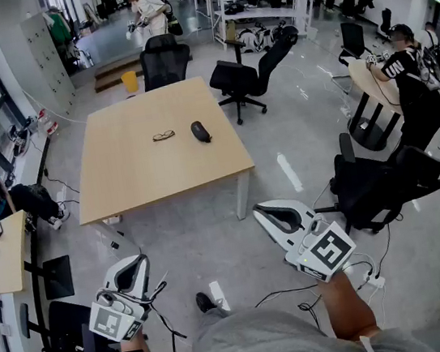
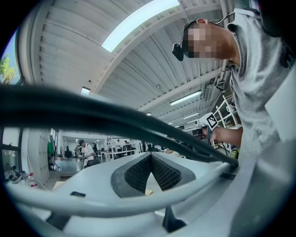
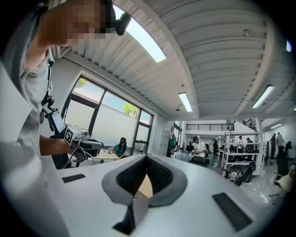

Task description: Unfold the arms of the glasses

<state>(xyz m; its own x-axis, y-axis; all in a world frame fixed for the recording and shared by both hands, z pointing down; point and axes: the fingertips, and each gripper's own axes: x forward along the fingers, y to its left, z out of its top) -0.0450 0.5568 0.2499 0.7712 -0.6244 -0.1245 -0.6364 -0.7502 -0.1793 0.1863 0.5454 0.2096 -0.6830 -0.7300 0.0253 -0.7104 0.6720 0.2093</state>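
Observation:
The glasses (image 1: 163, 135) lie folded on the wooden table (image 1: 139, 183), near its middle. A black case (image 1: 200, 131) rests just right of them. Both grippers hover over the floor close to my body, well short of the table. My left gripper (image 1: 139, 262) is at the lower left and my right gripper (image 1: 263, 210) at the lower right. In the left gripper view the left gripper's (image 2: 150, 156) dark pads meet at the tip with nothing between them. The right gripper (image 3: 147, 157) looks the same in its own view, shut and empty.
Black office chairs (image 1: 248, 77) stand behind the table and another (image 1: 384, 179) sits to my right. Cables (image 1: 303, 290) trail over the floor by my feet. A small desk (image 1: 3, 257) with a seated person is at the left. Shelves and people fill the back.

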